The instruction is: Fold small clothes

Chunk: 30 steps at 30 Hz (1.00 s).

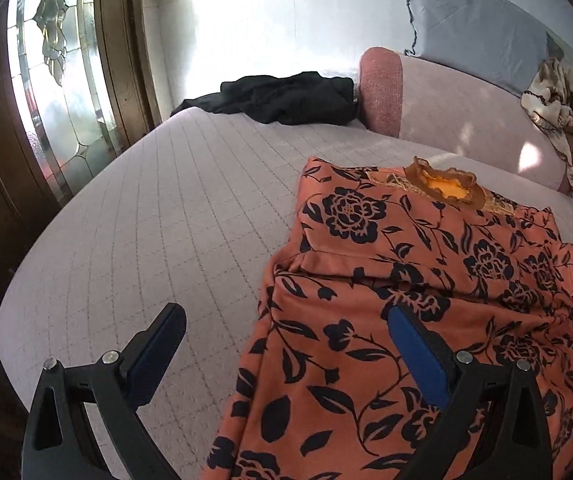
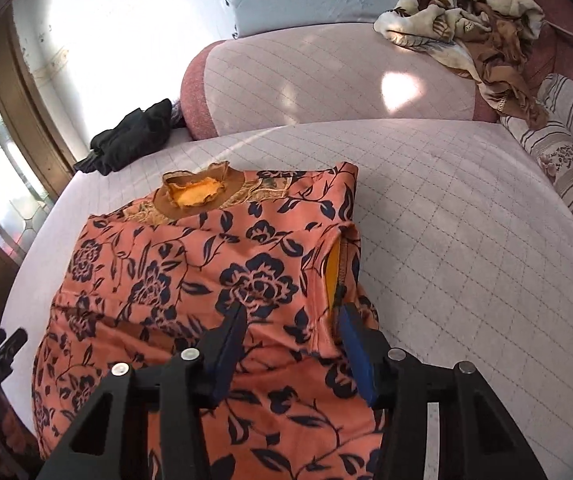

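Note:
An orange top with dark floral print (image 1: pixel 426 280) lies on the quilted lilac sofa seat (image 1: pixel 146 220), its frilled collar (image 1: pixel 446 184) at the far end and both sleeves folded in. My left gripper (image 1: pixel 286 316) is open over the garment's left edge; one finger is over the seat and the other over the cloth. In the right wrist view the same top (image 2: pixel 206 272) fills the middle, with its collar (image 2: pixel 196 194) at the far end. My right gripper (image 2: pixel 292 314) is open above the garment's right side, next to the folded sleeve's yellow lining (image 2: pixel 332 272). Neither holds anything.
A black garment (image 1: pixel 286 98) lies at the seat's far left. A crumpled beige floral cloth (image 2: pixel 474 28) lies on the backrest (image 2: pixel 326 80). A grey-blue pillow (image 1: pixel 474 28) leans behind. A glass door (image 1: pixel 46 80) stands left. A striped cushion (image 2: pixel 566 160) lies right.

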### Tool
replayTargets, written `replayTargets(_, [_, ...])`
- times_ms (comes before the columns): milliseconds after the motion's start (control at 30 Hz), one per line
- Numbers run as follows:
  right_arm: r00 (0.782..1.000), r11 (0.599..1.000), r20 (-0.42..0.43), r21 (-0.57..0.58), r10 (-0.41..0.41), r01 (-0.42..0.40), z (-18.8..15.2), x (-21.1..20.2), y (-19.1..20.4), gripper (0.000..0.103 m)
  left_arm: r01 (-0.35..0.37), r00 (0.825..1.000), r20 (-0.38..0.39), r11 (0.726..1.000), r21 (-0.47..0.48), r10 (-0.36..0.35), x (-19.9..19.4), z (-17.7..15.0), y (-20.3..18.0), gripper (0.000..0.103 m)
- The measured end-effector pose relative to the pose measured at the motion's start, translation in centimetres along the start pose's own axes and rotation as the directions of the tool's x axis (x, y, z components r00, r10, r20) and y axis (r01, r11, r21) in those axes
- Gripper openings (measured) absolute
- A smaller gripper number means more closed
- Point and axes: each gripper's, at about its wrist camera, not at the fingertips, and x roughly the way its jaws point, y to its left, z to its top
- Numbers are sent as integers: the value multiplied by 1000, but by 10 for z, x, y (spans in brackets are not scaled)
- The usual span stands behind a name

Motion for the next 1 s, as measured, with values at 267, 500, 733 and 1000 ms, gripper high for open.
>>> replayTargets(267, [987, 989, -119, 88, -108, 119, 32, 86, -32, 17, -80, 996, 45, 997, -7, 80, 19, 23, 4, 101])
replayTargets(500, [992, 997, 104, 54, -67, 62, 66, 36, -17, 10, -104, 993, 49, 994, -37, 106, 31, 40, 0, 101])
replayTargets(733, [990, 980, -116, 169, -81, 100, 57, 118, -48, 17, -181, 983, -19, 983, -41, 180, 48, 34, 3, 101])
replayTargets(1000, [990, 987, 110, 144, -88, 72, 61, 54, -19, 26, -197, 977, -96, 977, -77, 189, 58, 31, 13, 101])
